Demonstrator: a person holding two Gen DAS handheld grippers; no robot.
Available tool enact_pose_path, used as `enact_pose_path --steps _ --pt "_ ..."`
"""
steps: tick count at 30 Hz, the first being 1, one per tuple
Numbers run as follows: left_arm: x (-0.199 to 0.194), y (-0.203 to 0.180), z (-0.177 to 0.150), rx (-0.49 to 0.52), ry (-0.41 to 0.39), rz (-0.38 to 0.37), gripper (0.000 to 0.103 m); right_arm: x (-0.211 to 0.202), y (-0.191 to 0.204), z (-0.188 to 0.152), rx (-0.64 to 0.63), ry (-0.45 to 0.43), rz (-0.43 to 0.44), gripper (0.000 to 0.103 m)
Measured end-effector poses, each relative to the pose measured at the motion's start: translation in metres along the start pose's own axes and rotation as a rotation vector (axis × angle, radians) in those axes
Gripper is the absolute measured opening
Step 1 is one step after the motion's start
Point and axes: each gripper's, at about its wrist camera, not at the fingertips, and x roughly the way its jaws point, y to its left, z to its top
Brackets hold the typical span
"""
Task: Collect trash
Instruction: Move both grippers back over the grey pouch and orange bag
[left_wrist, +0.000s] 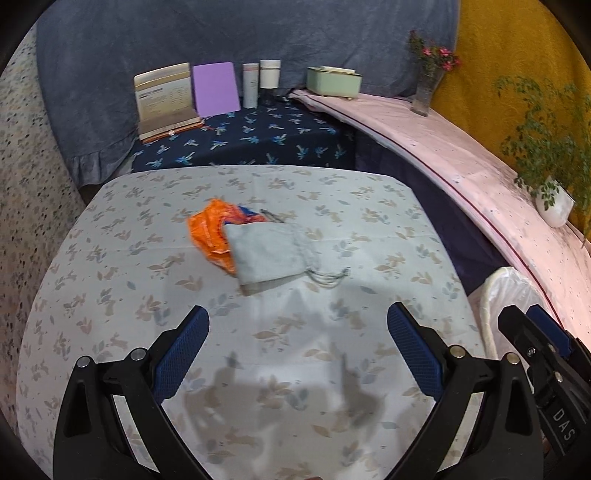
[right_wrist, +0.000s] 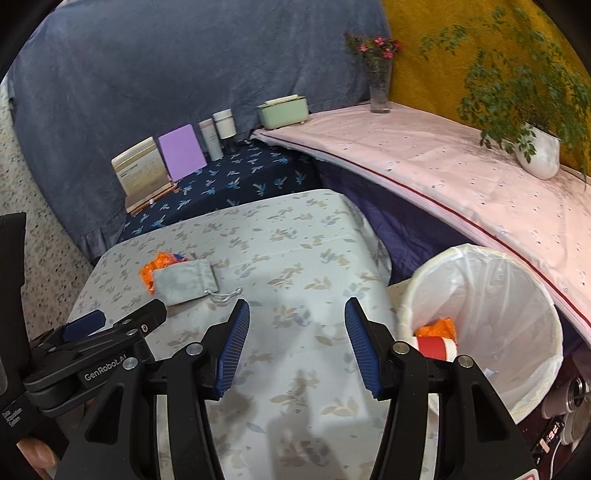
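Note:
An orange crumpled wrapper (left_wrist: 208, 232) lies on the leaf-print tablecloth (left_wrist: 147, 288), partly under a grey drawstring pouch (left_wrist: 267, 253). Both also show in the right wrist view, the wrapper (right_wrist: 155, 267) and the pouch (right_wrist: 183, 282). My left gripper (left_wrist: 297, 325) is open and empty, a short way before the pouch. My right gripper (right_wrist: 297, 317) is open and empty over the table's right part, beside a white-lined trash bin (right_wrist: 517, 295). The bin holds a red and white cup (right_wrist: 437, 347) and orange trash (right_wrist: 439, 326).
Behind the table a dark blue flowered surface (left_wrist: 258, 136) carries a calendar stand (left_wrist: 166, 98), a purple card (left_wrist: 216, 88), two white bottles (left_wrist: 260, 81) and a green box (left_wrist: 334, 81). A pink-covered ledge (right_wrist: 443, 173) at right carries a flower vase (right_wrist: 380, 85) and a potted plant (right_wrist: 537, 147).

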Motion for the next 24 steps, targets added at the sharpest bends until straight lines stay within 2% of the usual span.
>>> enact_pose_path --steps 12,24 --pt "0.013 0.066 0.007 -0.064 0.011 0.046 0.093 0.031 0.059 0.000 -0.063 0.046 0.058 0.052" --pt "0.052 0.120 0.030 -0.156 0.060 0.044 0.093 0.096 0.098 0.001 -0.079 0.137 0.118 0.052"
